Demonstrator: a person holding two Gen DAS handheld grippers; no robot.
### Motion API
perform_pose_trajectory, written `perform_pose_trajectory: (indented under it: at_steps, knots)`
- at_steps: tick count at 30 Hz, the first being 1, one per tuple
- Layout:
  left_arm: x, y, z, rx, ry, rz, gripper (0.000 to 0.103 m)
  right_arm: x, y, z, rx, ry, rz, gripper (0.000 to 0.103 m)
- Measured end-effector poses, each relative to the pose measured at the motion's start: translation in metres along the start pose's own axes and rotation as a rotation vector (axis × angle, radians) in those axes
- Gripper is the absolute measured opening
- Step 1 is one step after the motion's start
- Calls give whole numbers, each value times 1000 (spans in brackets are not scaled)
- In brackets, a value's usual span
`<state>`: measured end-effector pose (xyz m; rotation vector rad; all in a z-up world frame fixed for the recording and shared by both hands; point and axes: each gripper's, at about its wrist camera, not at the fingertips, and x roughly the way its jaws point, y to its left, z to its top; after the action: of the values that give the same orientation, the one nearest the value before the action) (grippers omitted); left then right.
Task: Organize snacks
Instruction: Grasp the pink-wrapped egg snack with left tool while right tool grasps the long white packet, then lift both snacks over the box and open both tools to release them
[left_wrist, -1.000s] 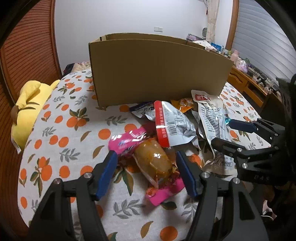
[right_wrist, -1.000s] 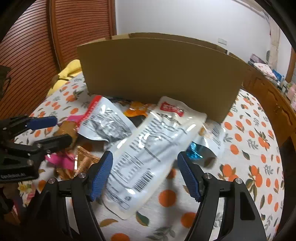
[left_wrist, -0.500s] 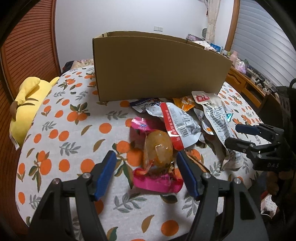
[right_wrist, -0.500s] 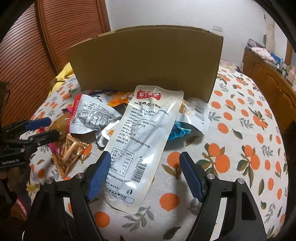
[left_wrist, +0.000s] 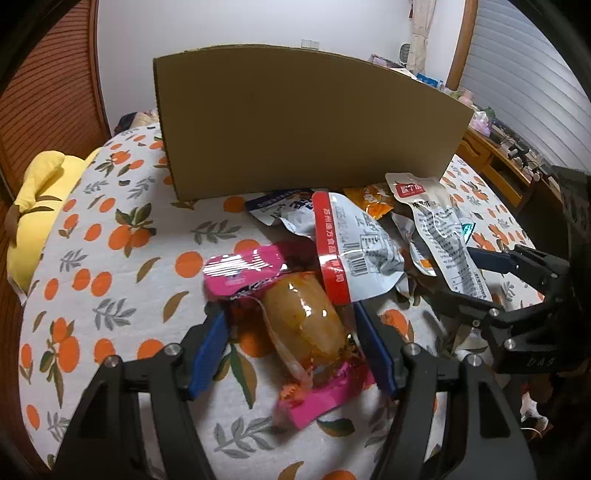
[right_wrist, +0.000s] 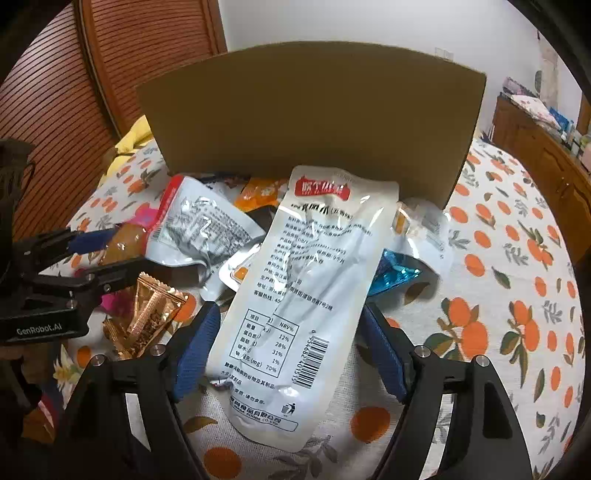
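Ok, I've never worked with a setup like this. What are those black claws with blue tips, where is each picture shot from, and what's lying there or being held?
There is no robot arm. A person holds a two-finger gripper in each hand, and each carries a fisheye camera looking along its fingers. One picture is from the left gripper, the other from the right gripper; each also shows the other at its edge.

The surface is an orange-print cloth with a cardboard box standing behind a heap of snacks. The left gripper's blue pads straddle a pink-wrapped snack with a brownish clear middle, but do not press it. The right one's jaws are opening around a long white pouch, also unpressed. Nearby lie a red-edged silver pouch, a gold wrapper and a blue foil packet. Nothing is held.
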<state>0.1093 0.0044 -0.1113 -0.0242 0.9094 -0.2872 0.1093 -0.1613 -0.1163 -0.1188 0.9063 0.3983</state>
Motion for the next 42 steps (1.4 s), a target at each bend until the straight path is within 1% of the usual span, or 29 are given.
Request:
perform_pose_trajectory:
  at_steps: [1, 2, 3, 6, 8, 11, 16, 20, 23, 26, 36, 38, 39, 42]
  knots:
    - [0, 0, 0, -1, -1, -1, 68, 1, 1, 0, -6, 0, -6, 81]
    - [0, 0, 0, -1, -2, -7, 64, 1, 1, 1, -8, 1, -10, 81]
    - [0, 0, -1, -1, -1, -21, 56, 2, 1, 1, -7, 1, -12, 81]
    - [-2, 0, -3, 2, -1, -28, 48, 5, 2, 4, -13, 3, -23, 82]
    - [-4, 1, -5, 1, -3, -33, 47, 6, 3, 4, -17, 2, -26, 82]
    - [-8, 7, -8, -14, -4, -26, 47, 8, 5, 4, -28, 3, -31, 82]
    - [-9, 16, -9, -36, -5, -10, 58, 4, -1, -1, -25, 0, -33, 82]
    - [-7, 17, -6, -38, -8, -2, 60, 4, -1, -2, -28, 1, -36, 82]
    - [-7, 18, -6, -35, -11, -9, 44, 6, -1, 1, -28, -1, -43, 83]
    - [-11, 19, -7, -33, -16, -11, 40, 9, 0, 3, -40, -8, -55, 83]
    - [-24, 41, -7, -79, -38, -4, 39, 11, -1, 2, -61, -18, -52, 83]
    - [-27, 40, -6, -77, -45, -4, 39, 9, 0, 1, -67, -20, -58, 78]
    - [-28, 39, -6, -74, -48, -4, 39, 8, -1, 1, -70, -23, -55, 73]
    - [-33, 35, -4, -64, -61, -5, 39, 6, -4, 0, -72, -16, -43, 68]
